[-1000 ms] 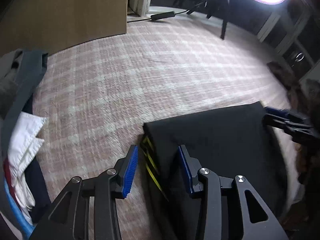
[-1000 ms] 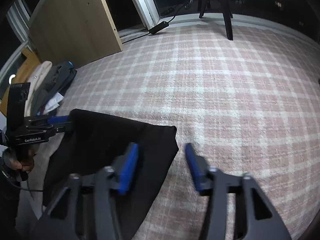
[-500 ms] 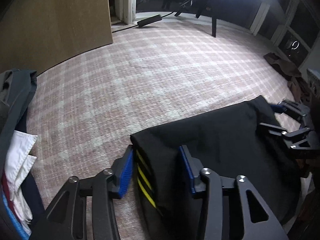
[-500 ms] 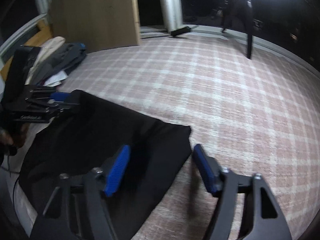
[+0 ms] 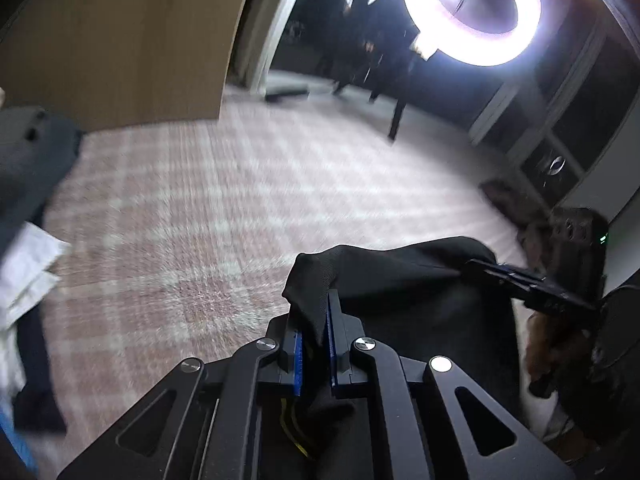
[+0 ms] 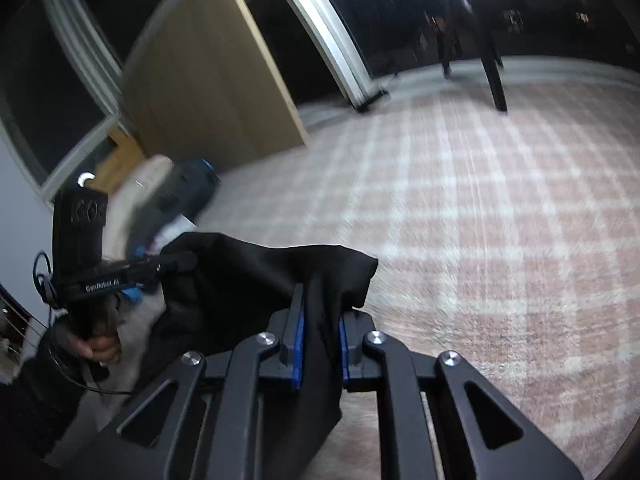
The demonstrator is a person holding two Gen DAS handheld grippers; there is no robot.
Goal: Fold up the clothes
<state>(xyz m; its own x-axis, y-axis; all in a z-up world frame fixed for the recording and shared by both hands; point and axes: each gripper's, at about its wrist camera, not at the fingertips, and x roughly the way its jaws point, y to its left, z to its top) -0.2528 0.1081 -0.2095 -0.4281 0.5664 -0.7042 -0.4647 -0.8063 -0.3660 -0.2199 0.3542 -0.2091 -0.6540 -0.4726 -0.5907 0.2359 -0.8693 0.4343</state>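
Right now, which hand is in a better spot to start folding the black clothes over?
Neither clearly: both are ready. The left gripper and the right gripper each have their jaws shut on a corner of the black garment, lifted off the checked carpet. They probably fold together.

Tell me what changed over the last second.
Both claws closed on the black garment: left claw and right claw each now pinch a corner, and the black garment has risen off the plaid carpet, bunched between them. The clothes pile stayed put.
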